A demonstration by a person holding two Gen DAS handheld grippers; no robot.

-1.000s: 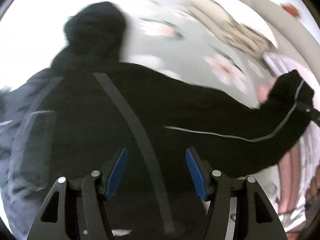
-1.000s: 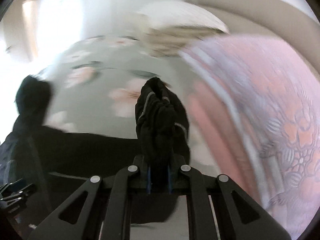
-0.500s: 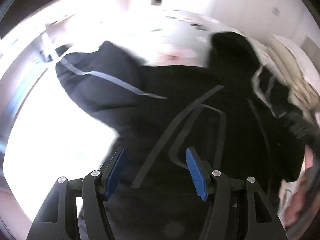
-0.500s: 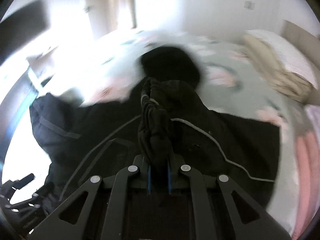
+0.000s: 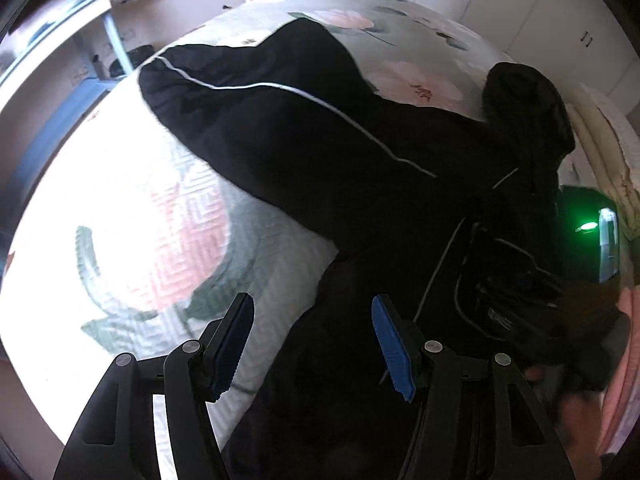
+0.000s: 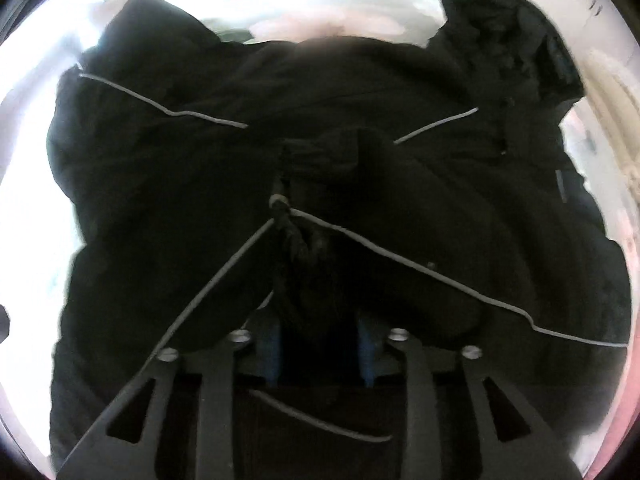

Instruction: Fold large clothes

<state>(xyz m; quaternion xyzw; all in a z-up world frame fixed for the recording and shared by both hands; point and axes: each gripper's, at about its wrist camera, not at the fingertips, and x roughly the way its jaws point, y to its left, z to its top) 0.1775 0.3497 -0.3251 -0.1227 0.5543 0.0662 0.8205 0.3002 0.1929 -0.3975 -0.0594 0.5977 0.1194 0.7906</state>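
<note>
Left wrist view: the left gripper (image 5: 312, 344) hangs wide and empty over the near hem of the black jacket (image 5: 320, 168), which lies on the floral bed (image 5: 132, 240), one sleeve (image 5: 224, 92) out to the far left.

Right wrist view: the right gripper (image 6: 320, 344) is opening, the other sleeve's cuff (image 6: 308, 248) between its jaws, laid across the jacket's body. One sleeve looks folded in; the other and the body remain.

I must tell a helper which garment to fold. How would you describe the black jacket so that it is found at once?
Look at the floral bed cover. The jacket lies spread on it, hood toward the cupboards. It is the only black item, with thin pale piping.
</note>
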